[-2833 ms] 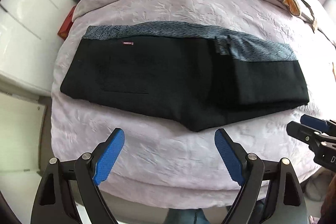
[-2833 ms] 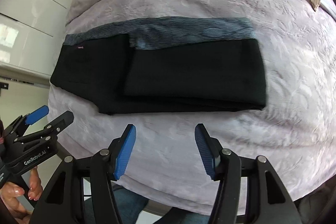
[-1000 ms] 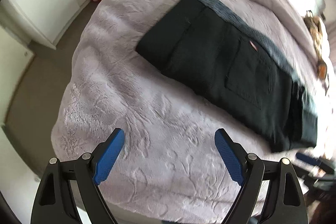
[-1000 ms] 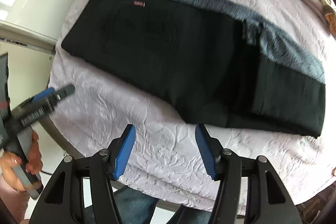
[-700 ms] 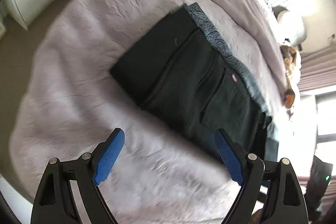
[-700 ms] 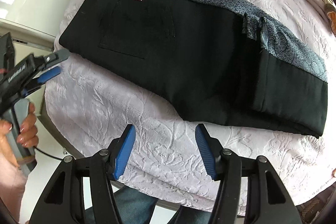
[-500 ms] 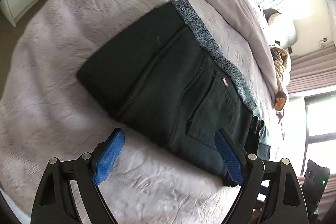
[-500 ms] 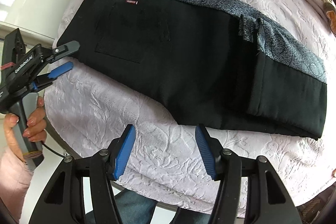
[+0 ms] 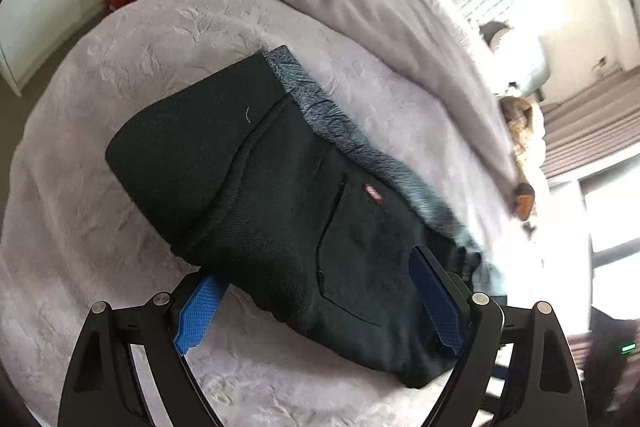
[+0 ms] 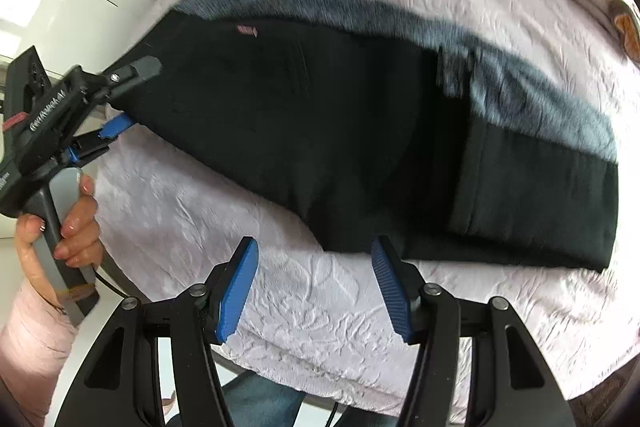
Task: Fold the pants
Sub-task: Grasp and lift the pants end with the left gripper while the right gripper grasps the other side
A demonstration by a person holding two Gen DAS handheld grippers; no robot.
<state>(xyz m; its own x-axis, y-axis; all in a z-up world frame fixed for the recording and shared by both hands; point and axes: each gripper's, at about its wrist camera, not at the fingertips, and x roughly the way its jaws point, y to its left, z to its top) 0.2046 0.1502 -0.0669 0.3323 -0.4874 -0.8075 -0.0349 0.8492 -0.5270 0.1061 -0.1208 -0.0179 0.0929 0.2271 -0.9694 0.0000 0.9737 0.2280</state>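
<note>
Lying folded: black pants point(image 9: 280, 211)

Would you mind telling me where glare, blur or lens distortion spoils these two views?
Left wrist view: the window at right is blown out to white, washing over the far end of the black pants; the grey lining strip smears there. Right wrist view: even light, but motion blur streaks the lining and the red label; fisheye bows the bed edge in both.
</note>
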